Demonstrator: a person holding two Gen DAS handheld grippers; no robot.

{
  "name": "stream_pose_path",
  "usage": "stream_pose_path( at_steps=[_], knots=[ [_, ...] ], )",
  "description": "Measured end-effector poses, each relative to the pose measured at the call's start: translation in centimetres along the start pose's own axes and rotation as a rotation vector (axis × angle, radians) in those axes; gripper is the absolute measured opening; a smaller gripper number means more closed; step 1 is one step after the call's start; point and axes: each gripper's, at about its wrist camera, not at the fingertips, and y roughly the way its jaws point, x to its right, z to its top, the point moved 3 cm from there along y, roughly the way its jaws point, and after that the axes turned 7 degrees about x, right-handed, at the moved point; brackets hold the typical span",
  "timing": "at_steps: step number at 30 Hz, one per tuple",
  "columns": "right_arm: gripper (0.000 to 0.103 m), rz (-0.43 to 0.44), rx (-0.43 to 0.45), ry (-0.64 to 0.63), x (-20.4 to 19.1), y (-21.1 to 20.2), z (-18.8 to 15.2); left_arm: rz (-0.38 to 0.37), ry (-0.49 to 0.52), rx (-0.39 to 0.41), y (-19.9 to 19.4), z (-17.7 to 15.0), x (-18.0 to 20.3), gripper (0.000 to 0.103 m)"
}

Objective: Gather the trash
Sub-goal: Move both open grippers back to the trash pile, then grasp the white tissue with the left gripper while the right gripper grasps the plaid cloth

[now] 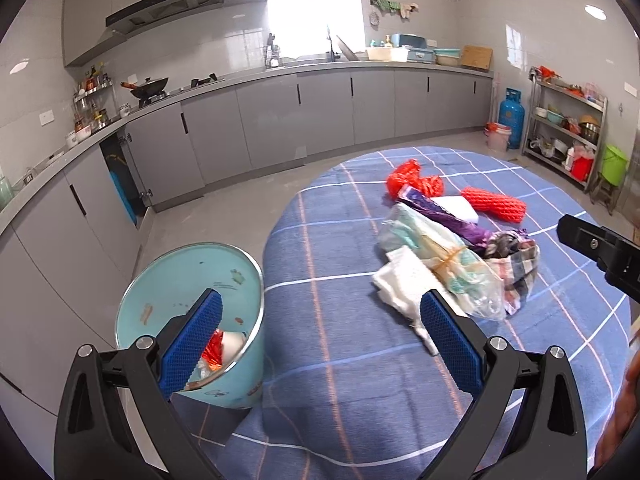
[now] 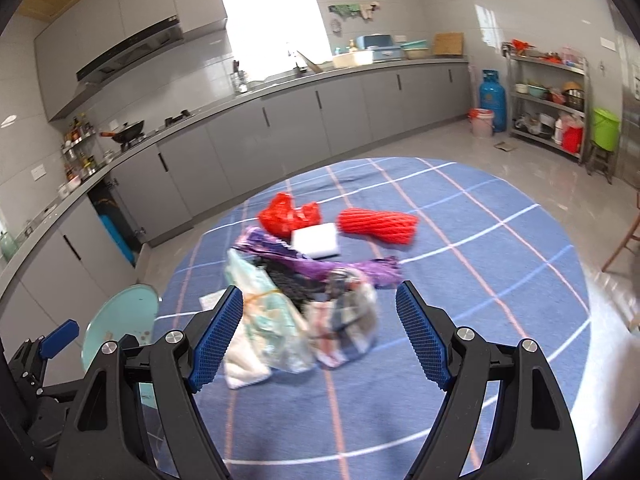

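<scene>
A pile of trash lies on a round table under a blue plaid cloth [image 1: 340,360]: a red plastic bag [image 1: 412,180], a red foam net [image 1: 494,202], a white block [image 1: 454,203], a purple wrapper [image 1: 448,222], a clear plastic bag [image 1: 444,264], white paper [image 1: 400,284] and a checked bag [image 1: 518,268]. A light blue bin [image 1: 160,292] stands beside the table's left edge with red and white scraps inside. My left gripper [image 1: 320,296] hovers open between bin and pile. My right gripper [image 2: 319,287] is open and empty, with the clear bag [image 2: 276,328] and checked bag [image 2: 348,328] just beyond its tips.
Grey kitchen cabinets [image 1: 320,112] run along the back and left. A blue gas cylinder [image 2: 492,100], a pink bucket [image 2: 482,122], a metal shelf rack [image 2: 548,100] and a green bucket [image 2: 606,128] stand at the right. A wooden chair [image 2: 626,240] is beside the table.
</scene>
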Motion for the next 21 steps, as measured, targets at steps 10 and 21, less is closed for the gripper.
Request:
stream_pose_path(
  at_steps=[10,21],
  knots=[
    [0.078,-0.044,-0.013,0.03,3.4,-0.1,-0.7,-0.018,0.024,-0.048,1.8,-0.5,2.6,0.097],
    [0.068,-0.073,-0.067,0.025,5.0,2.5,-1.8,-0.038,-0.005,-0.086,5.0,-1.6,2.8,0.097]
  ],
)
